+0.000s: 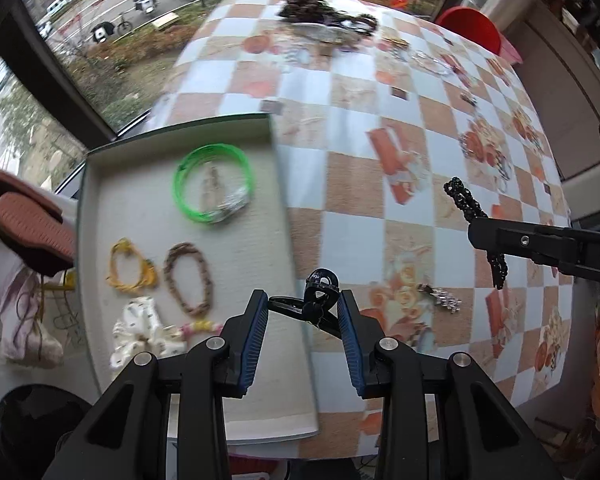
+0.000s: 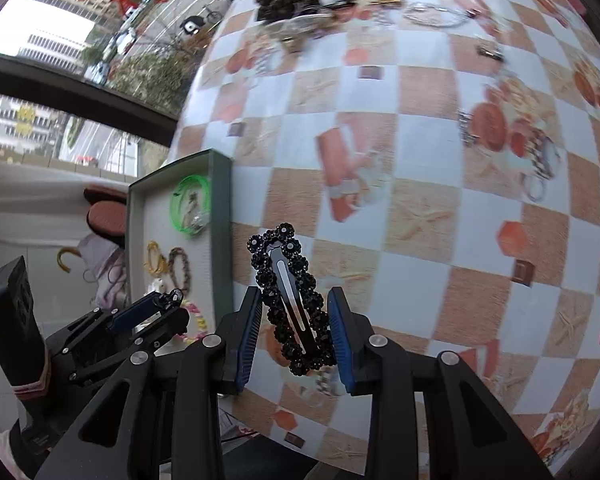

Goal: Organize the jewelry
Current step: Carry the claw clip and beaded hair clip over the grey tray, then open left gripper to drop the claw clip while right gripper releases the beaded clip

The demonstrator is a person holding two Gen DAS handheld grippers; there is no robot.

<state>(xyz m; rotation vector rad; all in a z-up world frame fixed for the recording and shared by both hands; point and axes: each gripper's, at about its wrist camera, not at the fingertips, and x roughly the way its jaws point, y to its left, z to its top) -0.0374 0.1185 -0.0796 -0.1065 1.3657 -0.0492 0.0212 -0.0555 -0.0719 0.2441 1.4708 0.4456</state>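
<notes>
Left wrist view, nearest first: the left gripper (image 1: pixel 304 312) has its jaws partly closed on a small black claw clip (image 1: pixel 320 294). The clip sits crooked between the pads, right above the near right edge of the tray (image 1: pixel 284 208). It could slip out and land on the worktop (image 1: pixel 352 208) and not in the tray, because only its thin ends seem to be pinched.

Inside the tray lie a white scrunchie (image 1: pixel 140 330), a yellow band (image 1: pixel 130 268), a brown band (image 1: pixel 188 278) and, farther back, a green bangle (image 1: pixel 214 182). Dropping the clip on these could push them into a mess.

On the right, the right gripper (image 2: pixel 294 332) has its jaws partly closed on a long black hair clip (image 2: pixel 290 300), held up over the worktop. Much of it sticks out past the pads, so it could tip or swing loose. Both grippers are near each other and could bump on the way to the tray.

A sparkly clip (image 1: pixel 440 296) lies on the worktop just right of the left gripper. Far away, a pile (image 1: pixel 324 16) of more jewelry waits.
</notes>
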